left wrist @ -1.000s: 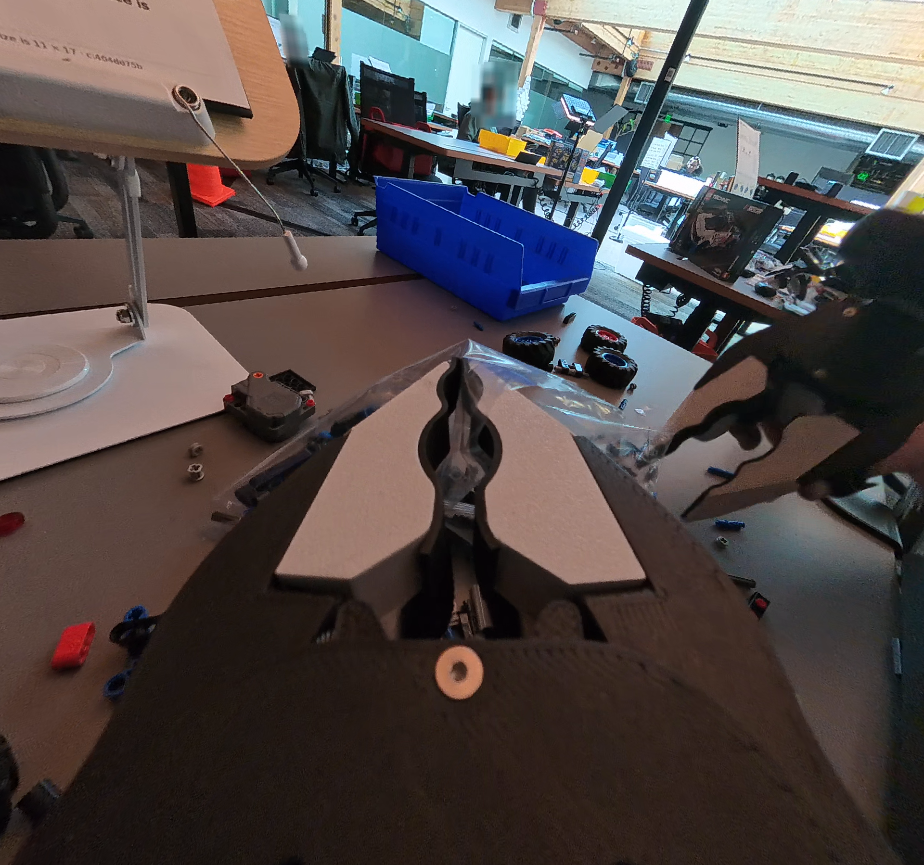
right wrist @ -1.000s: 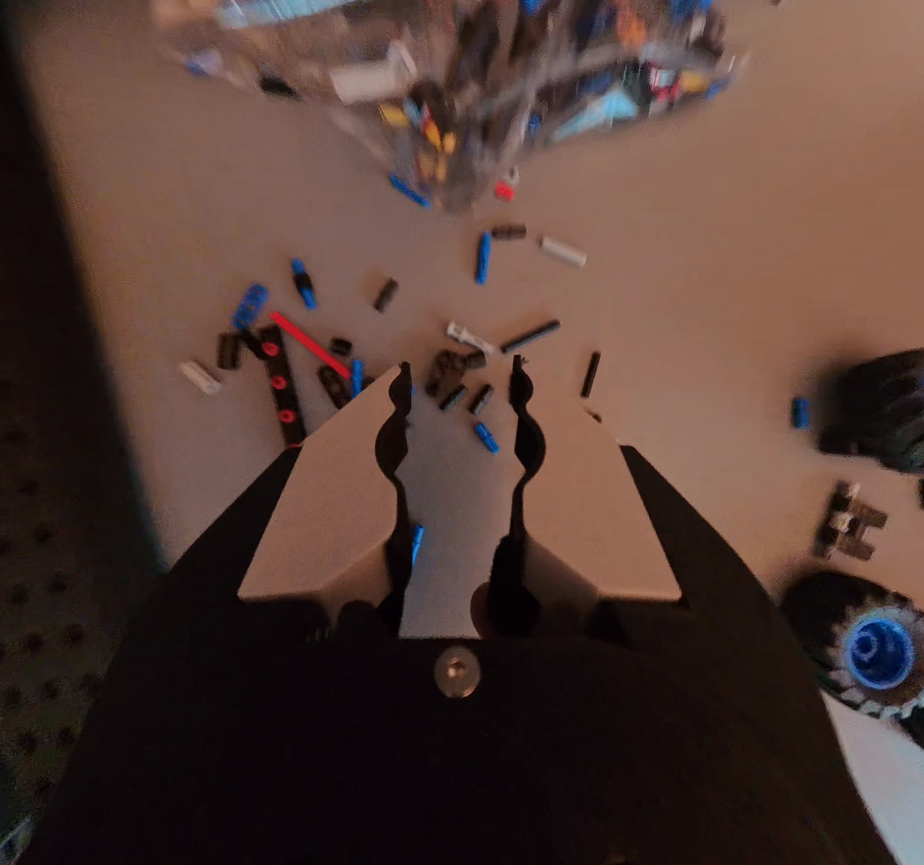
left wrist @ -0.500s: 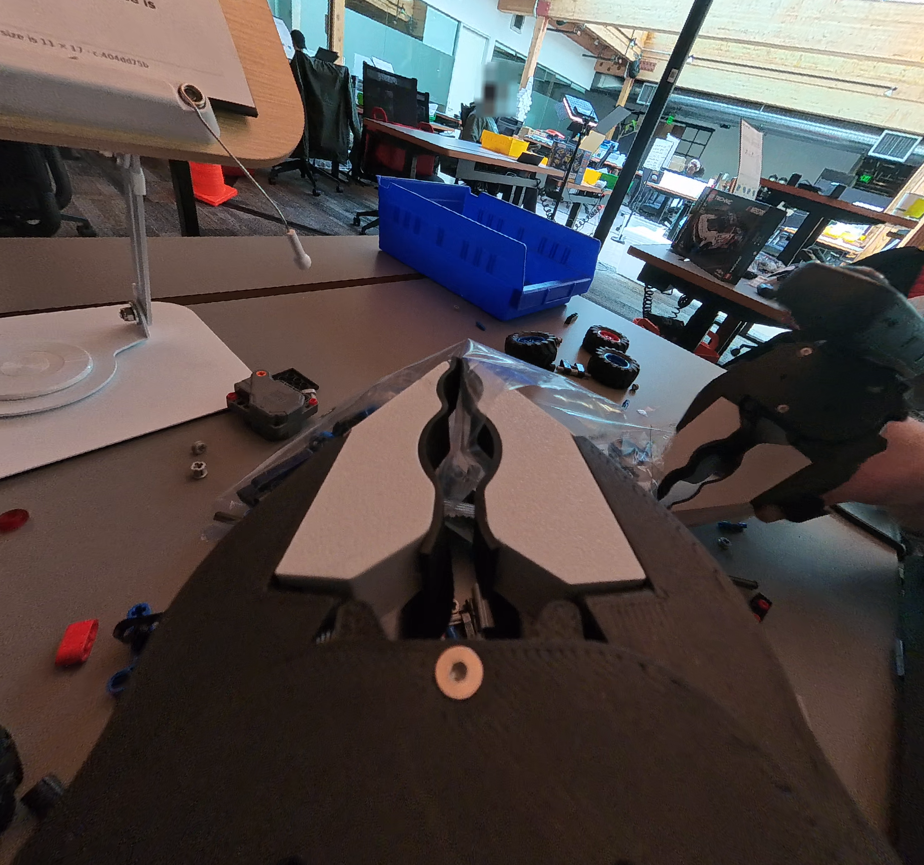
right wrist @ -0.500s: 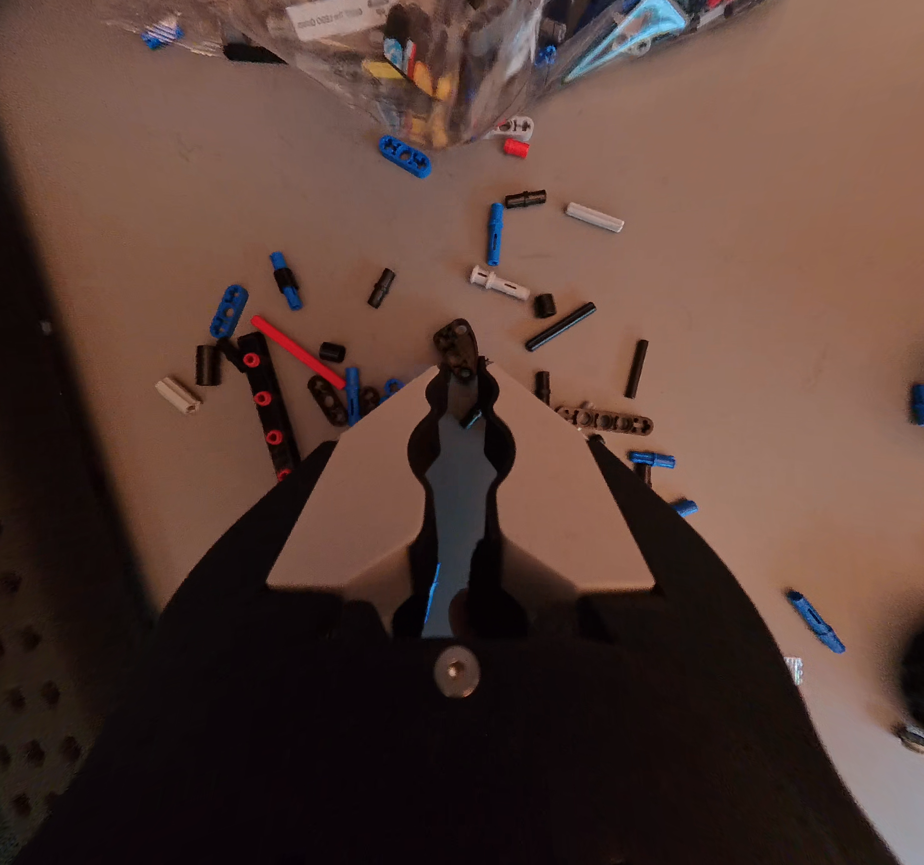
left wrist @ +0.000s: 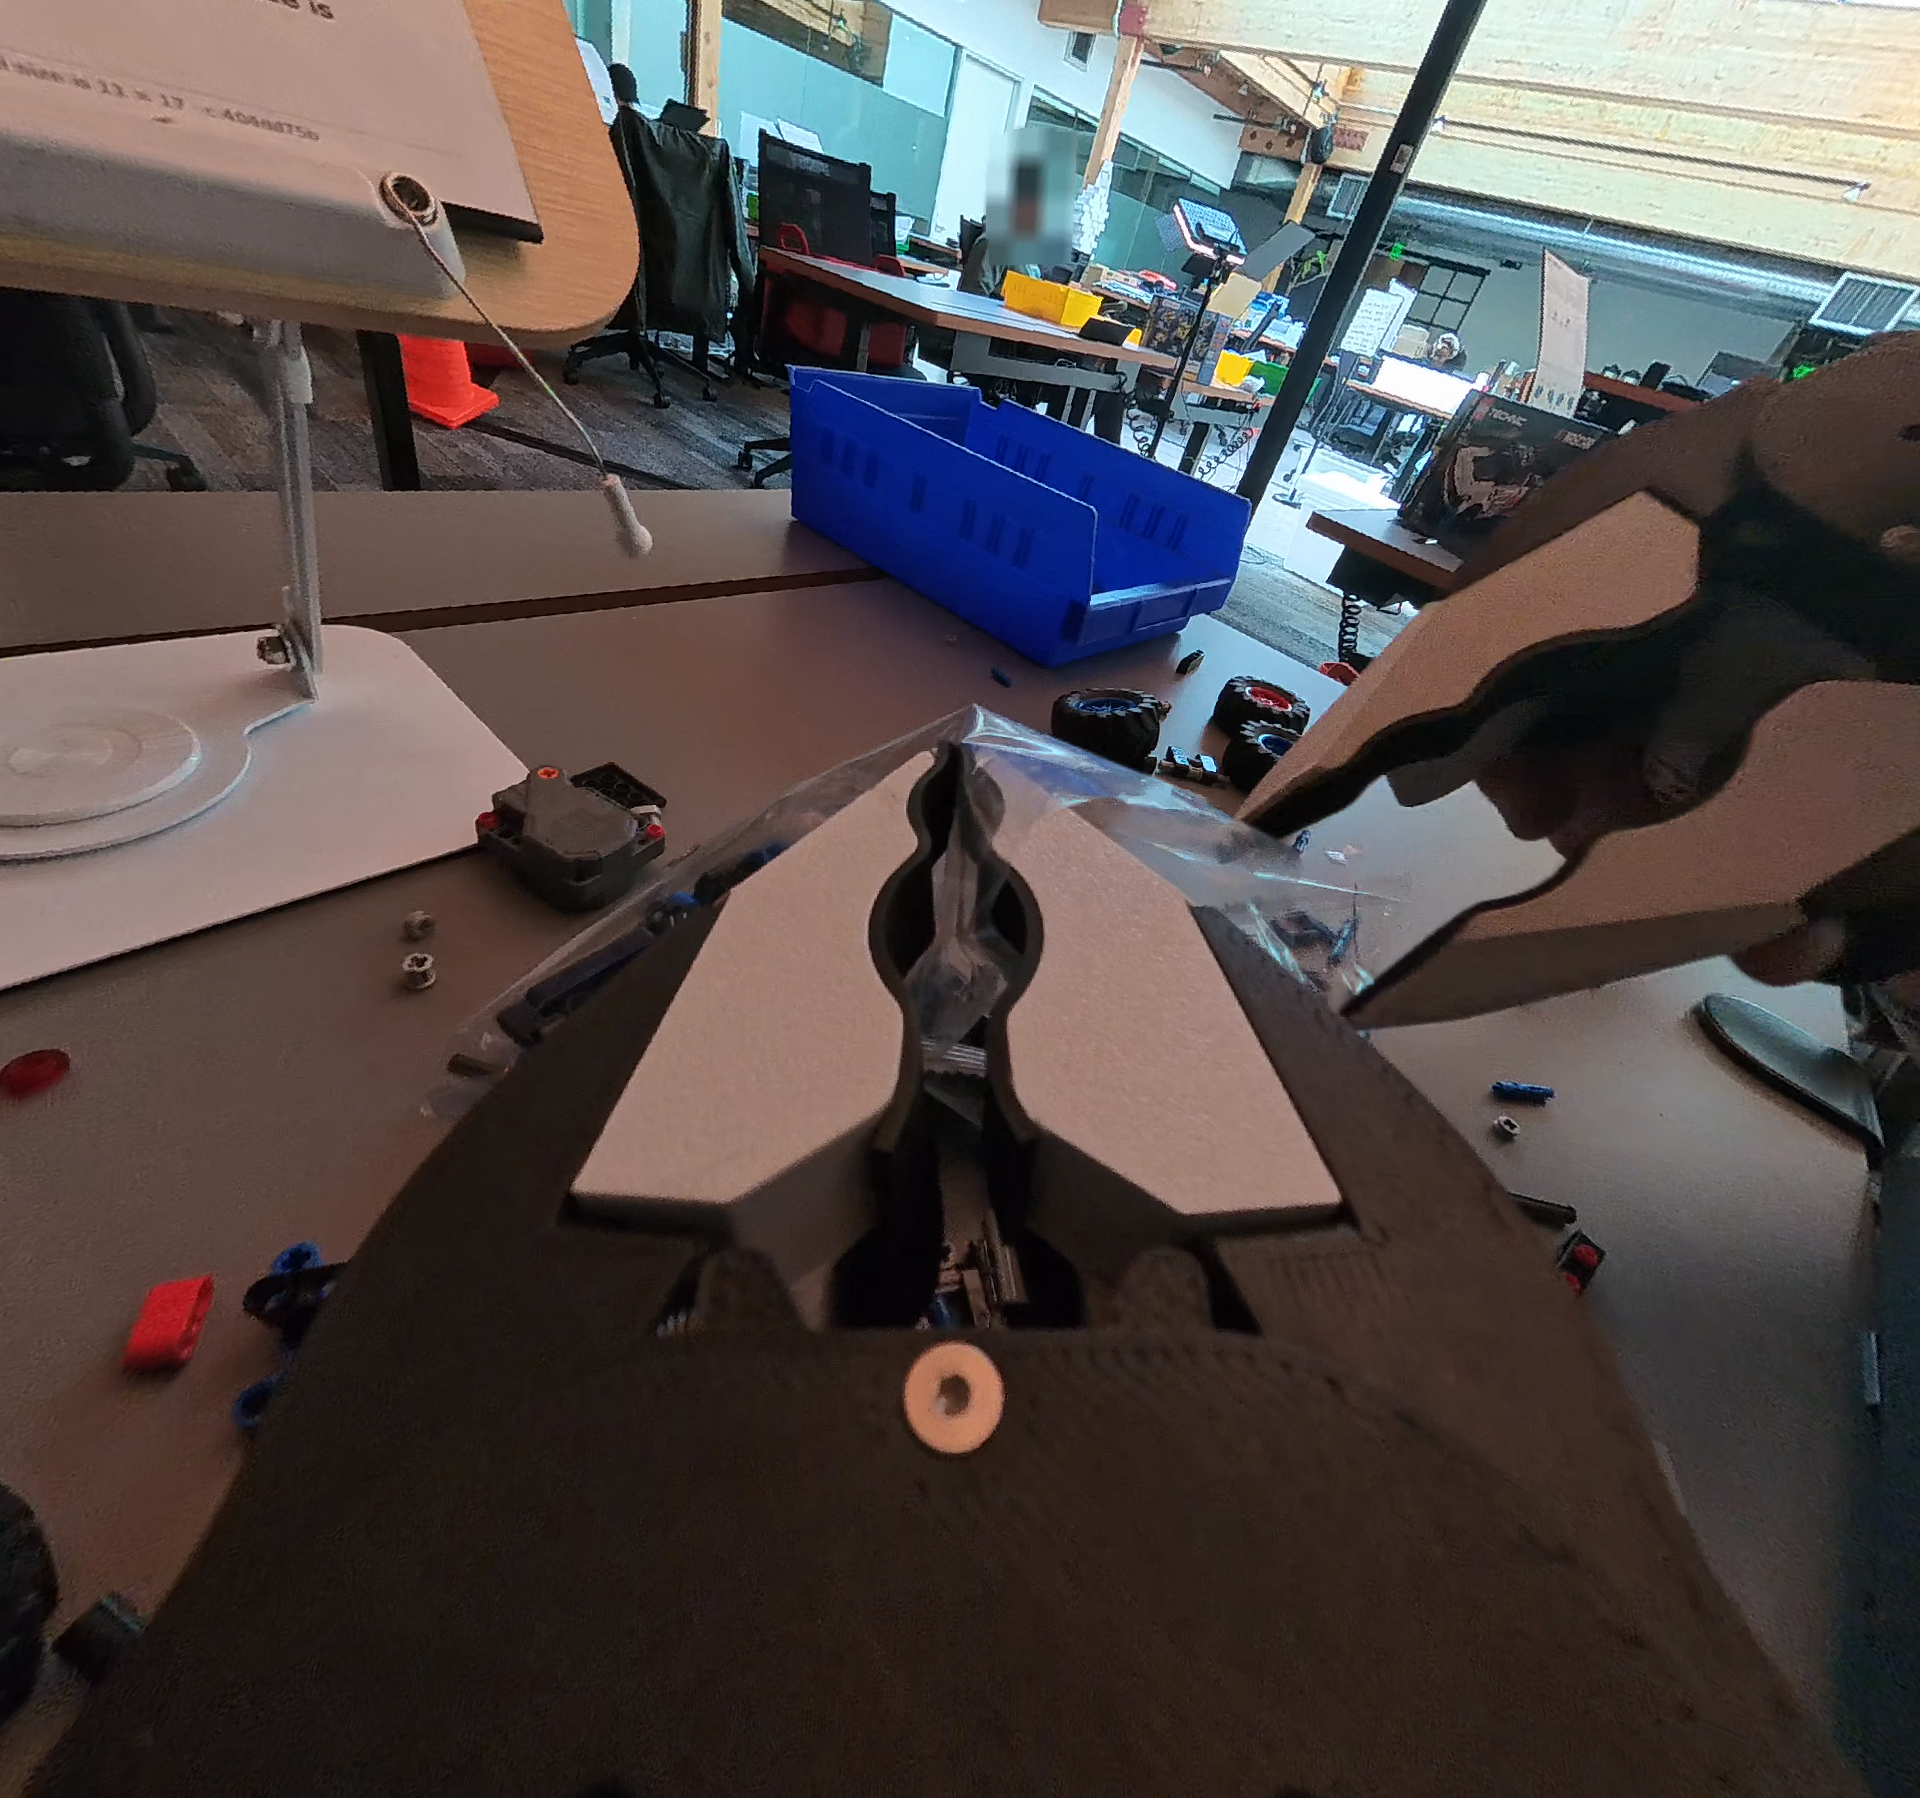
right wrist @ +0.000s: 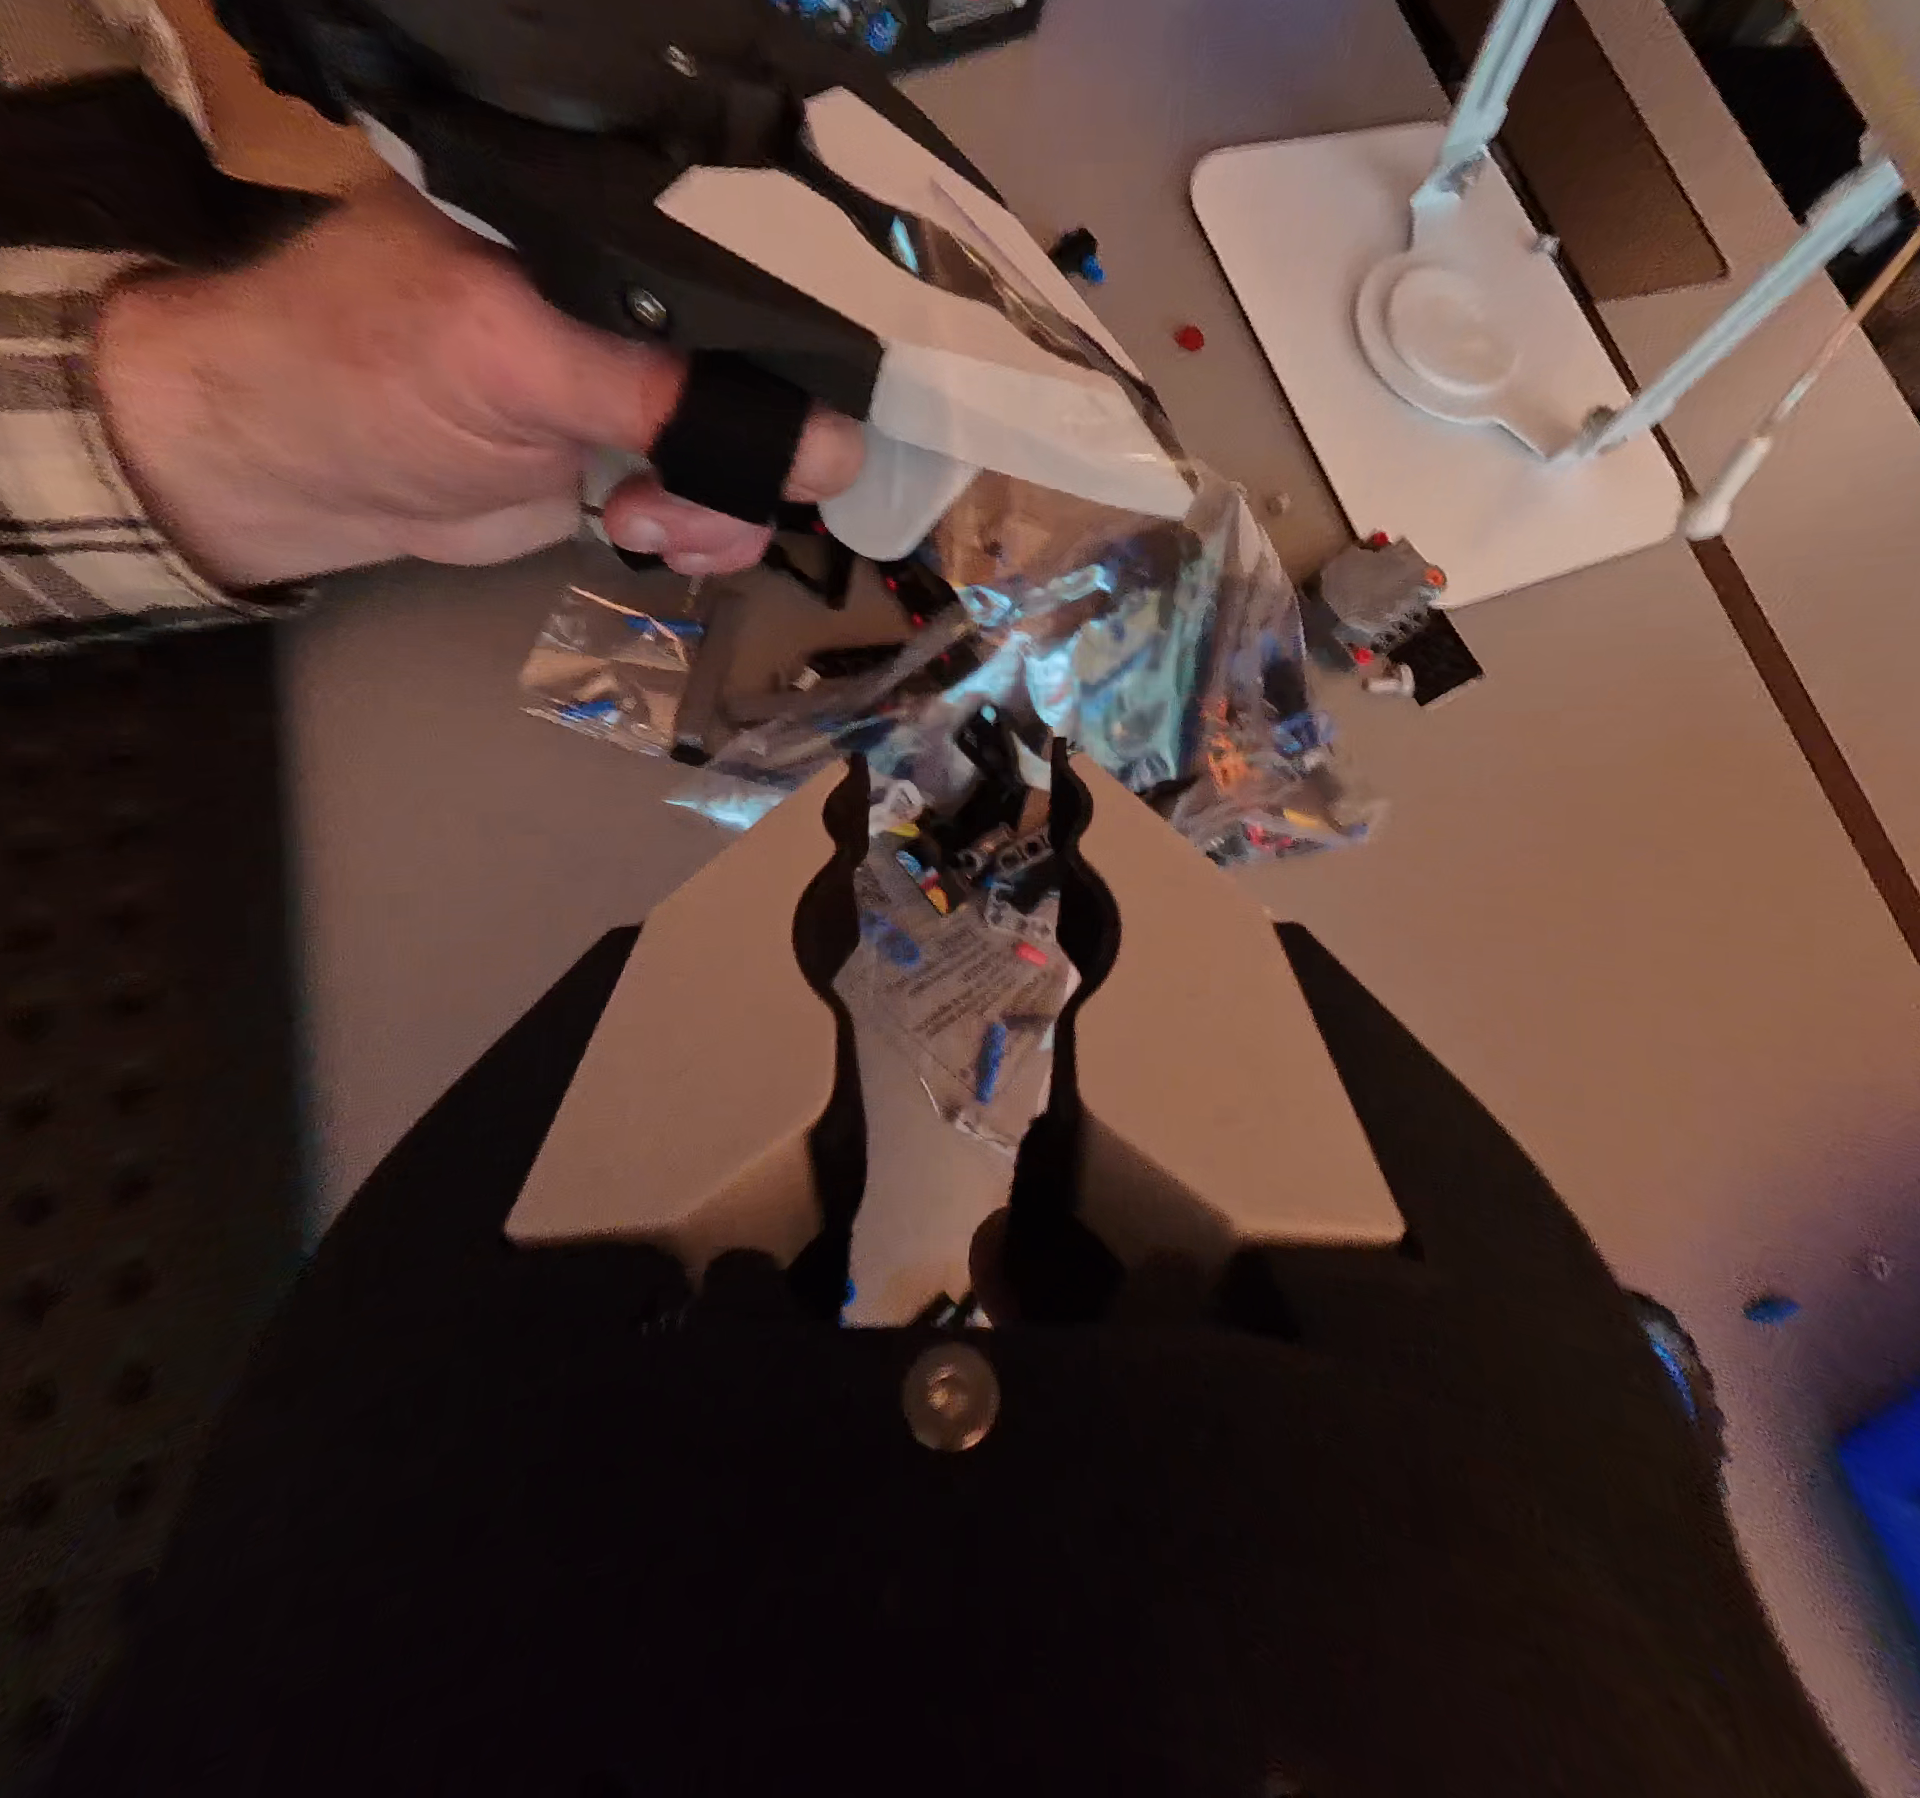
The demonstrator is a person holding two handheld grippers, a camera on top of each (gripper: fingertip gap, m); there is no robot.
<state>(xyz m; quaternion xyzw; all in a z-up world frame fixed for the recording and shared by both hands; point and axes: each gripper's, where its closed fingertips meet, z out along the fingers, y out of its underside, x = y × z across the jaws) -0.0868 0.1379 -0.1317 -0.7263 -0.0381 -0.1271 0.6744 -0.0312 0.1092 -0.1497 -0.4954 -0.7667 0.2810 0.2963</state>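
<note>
Clear bag (right wrist: 1101, 668) fills right gripper (right wrist: 956, 782) path; bare table (right wrist: 1507, 1000) rightward, seemingly.

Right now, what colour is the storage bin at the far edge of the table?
Bright blue; the bin shows best in the left wrist view.

Left gripper (left wrist: 961, 777): matt black plastic body w/ fine layered ridges, pale grey matt pads, shiny metal screw at centre. It pinched a clear, glossy, crinkled plastic bag (left wrist: 1132, 813) holding small hard plastic pcs. Right gripper (right wrist: 956, 772) looked the same matt black w/ pale pads, jaws apart over the bag's shiny film (right wrist: 1091, 668). Counter (left wrist: 727, 668) was smooth, matt grey. Blue bin (left wrist: 997, 522) was semi-glossy moulded plastic. Stand base (left wrist: 343, 740) was smooth white, satin, w/ a metal upright. Board above (left wrist: 561, 138) showed wood-grain finish, matt paper sheet on it. Wheels (left wrist: 1107, 720) had knobbly rubber-looking tyres. Sleeve (right wrist: 62, 460) was checked cloth.
</note>
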